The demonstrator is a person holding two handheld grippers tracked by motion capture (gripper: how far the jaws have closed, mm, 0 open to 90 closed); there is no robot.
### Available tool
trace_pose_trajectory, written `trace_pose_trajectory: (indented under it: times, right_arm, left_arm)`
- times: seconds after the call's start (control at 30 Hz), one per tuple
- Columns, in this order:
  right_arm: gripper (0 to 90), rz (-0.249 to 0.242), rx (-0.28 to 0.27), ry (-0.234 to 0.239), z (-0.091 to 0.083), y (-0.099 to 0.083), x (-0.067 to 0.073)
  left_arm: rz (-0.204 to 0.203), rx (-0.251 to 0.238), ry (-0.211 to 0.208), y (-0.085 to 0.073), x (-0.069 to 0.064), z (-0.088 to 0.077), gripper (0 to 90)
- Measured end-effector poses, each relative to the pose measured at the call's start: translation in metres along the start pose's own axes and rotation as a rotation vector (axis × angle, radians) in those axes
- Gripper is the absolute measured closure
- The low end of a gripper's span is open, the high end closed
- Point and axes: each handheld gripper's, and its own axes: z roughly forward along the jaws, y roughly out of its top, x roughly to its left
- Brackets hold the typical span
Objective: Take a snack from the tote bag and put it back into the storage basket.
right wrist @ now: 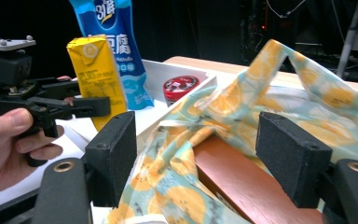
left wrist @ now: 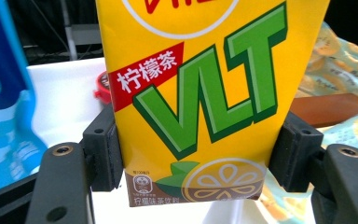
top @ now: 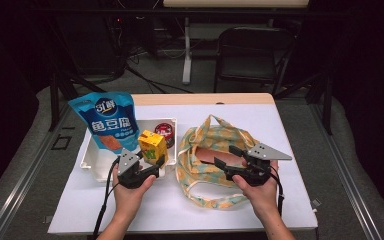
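Yellow lemon-tea carton, one of it, clamped upright between the two jaws of the left gripper, pads pressing both narrow sides. In the high view the carton sits at the near right corner of the white tray, raised a bit, whether it touches the tray floor cannot be told. One white tray, holding one blue snack pouch standing at its left and one red-lidded round tin at the back right. One fabric tote bag, yellow-and-teal citrus print, lying just right of the tray with its mouth gaping; one reddish-brown box lies inside it. Right gripper jaws spread wide, gripping nothing, hanging over the bag opening with bag fabric and box below between them, pads apart from both. Two grippers, two hands, one each. One white table sheet under everything. One black chair behind the table.
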Motion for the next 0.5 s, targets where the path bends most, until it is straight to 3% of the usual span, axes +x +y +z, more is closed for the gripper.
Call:
trace_pose_trajectory:
  times: [0.5]
  right_arm:
    - [30.2, -0.001, 0.025, -0.045, -0.009, -0.016, -0.01]
  left_arm:
    - [-0.063, 0.07, 0.075, -0.025, 0.018, 0.014, 32.2]
